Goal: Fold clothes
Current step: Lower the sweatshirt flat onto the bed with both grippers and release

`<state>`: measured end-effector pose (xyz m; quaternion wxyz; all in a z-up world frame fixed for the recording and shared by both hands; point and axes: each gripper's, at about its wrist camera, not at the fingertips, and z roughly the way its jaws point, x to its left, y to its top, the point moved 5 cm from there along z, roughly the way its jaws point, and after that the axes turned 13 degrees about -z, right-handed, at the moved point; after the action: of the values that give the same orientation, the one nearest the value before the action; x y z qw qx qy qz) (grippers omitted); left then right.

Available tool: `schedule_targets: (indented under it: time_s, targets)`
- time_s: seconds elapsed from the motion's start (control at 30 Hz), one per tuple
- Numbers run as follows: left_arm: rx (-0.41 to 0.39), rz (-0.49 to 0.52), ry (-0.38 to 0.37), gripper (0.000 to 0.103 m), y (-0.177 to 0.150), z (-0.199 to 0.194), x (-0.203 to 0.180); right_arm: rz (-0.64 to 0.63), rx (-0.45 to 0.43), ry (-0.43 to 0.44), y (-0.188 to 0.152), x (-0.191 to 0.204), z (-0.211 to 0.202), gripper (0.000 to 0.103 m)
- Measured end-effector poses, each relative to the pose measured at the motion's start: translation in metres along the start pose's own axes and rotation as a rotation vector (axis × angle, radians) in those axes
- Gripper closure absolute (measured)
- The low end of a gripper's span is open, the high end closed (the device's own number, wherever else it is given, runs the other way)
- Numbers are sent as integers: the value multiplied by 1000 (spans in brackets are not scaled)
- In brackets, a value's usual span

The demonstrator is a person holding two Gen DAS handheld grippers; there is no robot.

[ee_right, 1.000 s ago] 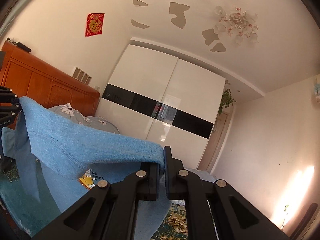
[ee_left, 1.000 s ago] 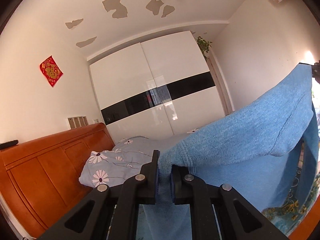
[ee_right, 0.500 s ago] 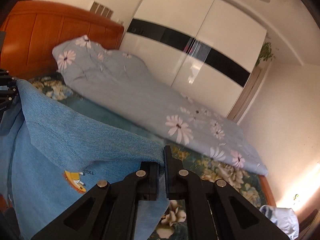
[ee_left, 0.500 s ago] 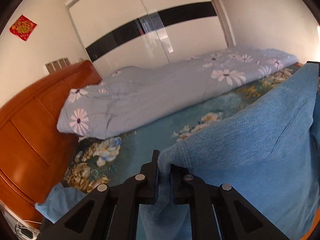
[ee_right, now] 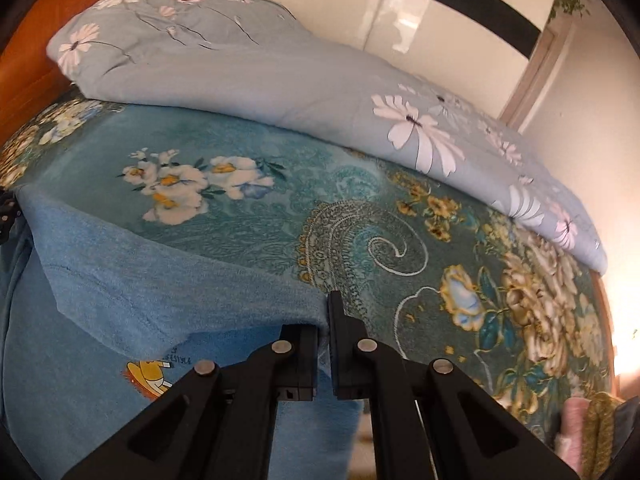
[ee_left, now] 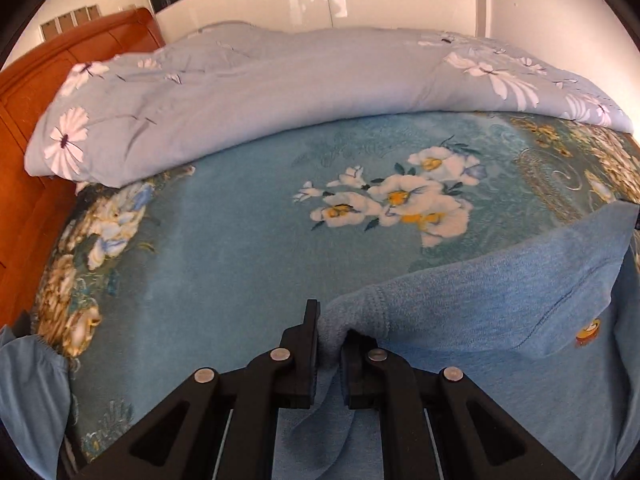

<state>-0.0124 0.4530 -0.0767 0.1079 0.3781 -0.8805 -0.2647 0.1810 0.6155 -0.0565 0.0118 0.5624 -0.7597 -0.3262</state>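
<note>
Left tool (ee_left: pixel 329 354) and right tool (ee_right: pixel 323 350) both clamped, side by side.

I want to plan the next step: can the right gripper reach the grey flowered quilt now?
Probably not freely: the right gripper is shut on the blue garment, so it is occupied. The way over the bedspread to the quilt looks open.

We see the right gripper (ee_right: pixel 324 334) with its fingers (ee_right: pixel 344 344) pinched on a blue knit top (ee_right: pixel 160 296), cartoon print (ee_right: pixel 150 374) showing. The top hangs over a teal floral bed cover (ee_right: pixel 360 216). A grey floral duvet (ee_right: pixel 248 64) lies beyond, against an orange wooden headboard (ee_right: pixel 36 40).
</note>
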Motion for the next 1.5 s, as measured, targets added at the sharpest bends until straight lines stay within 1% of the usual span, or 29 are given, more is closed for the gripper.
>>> schedule_targets:
  time_s: [0.1,0.17,0.27,0.3,0.37,0.4,0.43,0.47,0.5,0.53,0.57,0.63,0.77,0.87,0.93,1.07,1.17,1.2,1.23,1.27,1.3,1.33,1.37,1.43,1.5]
  targets:
    - [70,-21,-8,94,3,29,3,24,47,27,-3,1,28,99]
    - [92,-18,-5,94,3,43,1,30,72,39,-6,3,44,99]
    - [124,-27,-9,93,1,55,0,36,100,59,-13,5,61,99]
    - [133,-29,-12,91,0,59,0,34,105,65,-15,6,64,99]
    - [138,-23,-32,91,-1,58,1,24,101,71,-17,6,65,99]
    - [139,-17,-39,87,-1,57,2,16,93,77,-18,7,64,98]
    - [129,3,-31,78,0,53,2,1,84,84,-19,6,61,98]
    - [118,23,-22,71,1,49,2,-15,77,88,-19,6,57,98]
    - [107,43,-14,61,1,46,3,-32,72,85,-20,5,54,95]
    - [96,63,-5,58,2,42,3,-51,68,84,-21,5,51,91]
    - [86,83,4,57,3,38,3,-73,66,87,-21,5,48,89]
    - [63,126,23,54,4,31,3,-116,63,92,-21,7,44,81]
    - [19,292,88,54,3,30,-16,-182,49,98,-15,13,40,76]
    - [-3,403,130,54,1,35,-25,-237,33,112,-8,21,40,69]
    - [0,458,122,54,-2,37,-29,-297,33,127,-5,30,40,66]
    - [18,558,110,54,-9,40,-30,-432,49,135,-5,45,43,65]
    - [15,604,96,54,-14,41,-31,-462,65,148,-7,49,48,65]
    - [10,602,86,54,-14,41,-31,-456,62,156,-7,49,48,68]
    - [10,590,71,55,-13,40,-31,-450,58,163,-6,49,49,78]
    - [11,561,46,56,-11,40,-30,-440,55,171,-6,49,49,85]
    - [17,517,10,64,-8,41,-29,-418,52,178,-4,46,50,95]
    - [33,465,-26,74,-5,43,-27,-393,49,187,-2,43,51,96]
    - [53,406,-57,77,-1,46,-26,-357,45,201,0,39,53,96]
    - [75,304,-96,78,7,53,-23,-285,39,223,6,31,56,97]
    - [111,208,-126,78,13,63,-19,-217,40,220,11,21,61,97]
